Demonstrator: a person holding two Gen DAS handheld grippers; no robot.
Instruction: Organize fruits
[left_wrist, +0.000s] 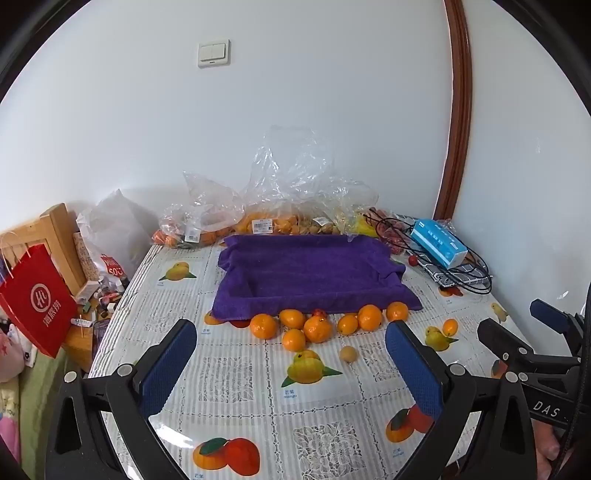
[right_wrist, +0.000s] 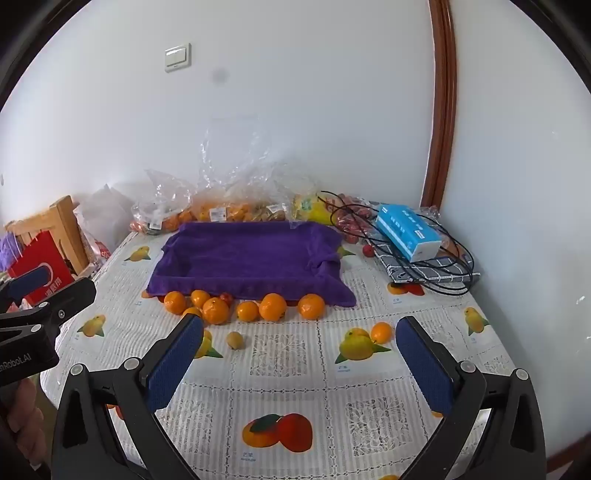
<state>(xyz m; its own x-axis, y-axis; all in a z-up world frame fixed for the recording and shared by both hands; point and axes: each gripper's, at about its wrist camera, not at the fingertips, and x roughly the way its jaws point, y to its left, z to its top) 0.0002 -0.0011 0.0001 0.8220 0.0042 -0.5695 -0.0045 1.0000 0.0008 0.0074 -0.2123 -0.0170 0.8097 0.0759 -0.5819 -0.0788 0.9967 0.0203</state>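
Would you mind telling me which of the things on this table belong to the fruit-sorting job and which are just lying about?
Part of the job:
- loose oranges
- small orange off to the right
- pale round fruit
- purple towel-lined tray
- bagged fruit

Just lying about:
- blue tissue pack
- black cable
- red paper bag
- wall switch

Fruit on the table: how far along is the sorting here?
Nothing looks done: the purple towel-lined tray holds no fruit. Nothing is in hand; the left claw and right claw are open and hold nothing. Left to do: the oranges beside the tray's front edge, one stray orange and a small tan fruit.
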